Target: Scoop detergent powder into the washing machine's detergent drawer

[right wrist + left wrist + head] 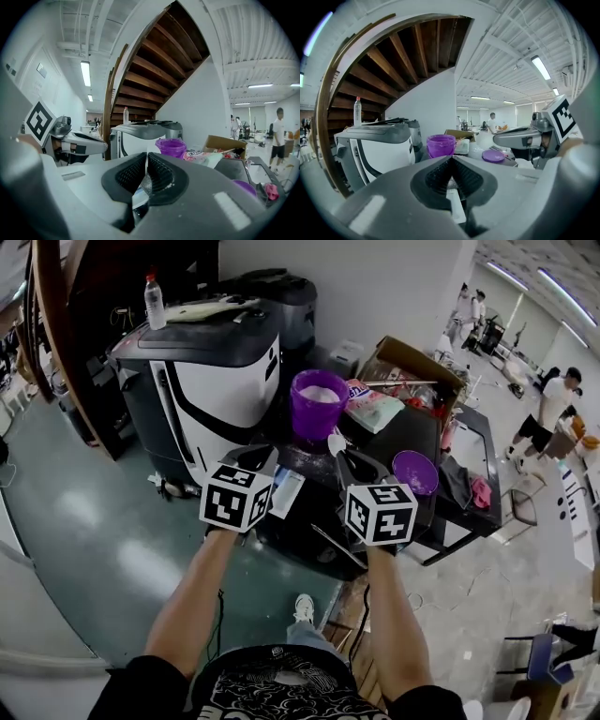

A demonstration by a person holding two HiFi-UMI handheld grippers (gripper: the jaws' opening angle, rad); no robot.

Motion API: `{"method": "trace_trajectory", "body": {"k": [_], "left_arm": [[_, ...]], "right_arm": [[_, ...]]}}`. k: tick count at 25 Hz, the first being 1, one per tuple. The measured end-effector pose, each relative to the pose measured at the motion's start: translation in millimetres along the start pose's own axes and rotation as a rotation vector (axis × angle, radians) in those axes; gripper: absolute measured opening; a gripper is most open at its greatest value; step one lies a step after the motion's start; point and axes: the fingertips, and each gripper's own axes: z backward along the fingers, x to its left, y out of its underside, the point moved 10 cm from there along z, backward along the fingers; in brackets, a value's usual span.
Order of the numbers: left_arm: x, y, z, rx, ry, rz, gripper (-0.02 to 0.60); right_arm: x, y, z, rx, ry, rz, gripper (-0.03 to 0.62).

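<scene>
A purple tub (319,404) of white detergent powder stands on the black table (405,432), beside the white and black washing machine (211,371). My right gripper (342,458) is shut on the handle of a small white scoop (335,443), whose bowl points at the tub from just in front of it. My left gripper (269,457) hovers level with it to the left, jaws shut with nothing clearly between them. A white and pale-blue flat piece (286,493) lies under it at the table's front edge. The tub (440,145) (171,146) is straight ahead in both gripper views.
The tub's purple lid (415,472) lies on the table to the right. A detergent bag (375,409) and a cardboard box (412,362) sit behind. A bottle (155,301) stands on the machine. People (548,418) stand in the far right aisle.
</scene>
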Motion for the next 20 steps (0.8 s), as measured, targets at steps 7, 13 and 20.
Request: {"method": "trace_trajectory", "body": {"k": [7, 13, 20], "left_arm": [[15.2, -18.2, -55.8, 0.007, -0.019, 0.005, 0.0], [21.8, -28.1, -90.6, 0.017, -0.033, 0.006, 0.0], [31.2, -36.5, -116.8, 0.025, -0.051, 0.01, 0.0]], "right_arm": [[-46.9, -21.0, -45.1, -0.002, -0.025, 0.041, 0.035], [-78.5, -38.0, -78.8, 0.009, -0.054, 0.085, 0.035], [-97.4, -54.7, -121.7, 0.069, -0.11, 0.17, 0.035]]}}
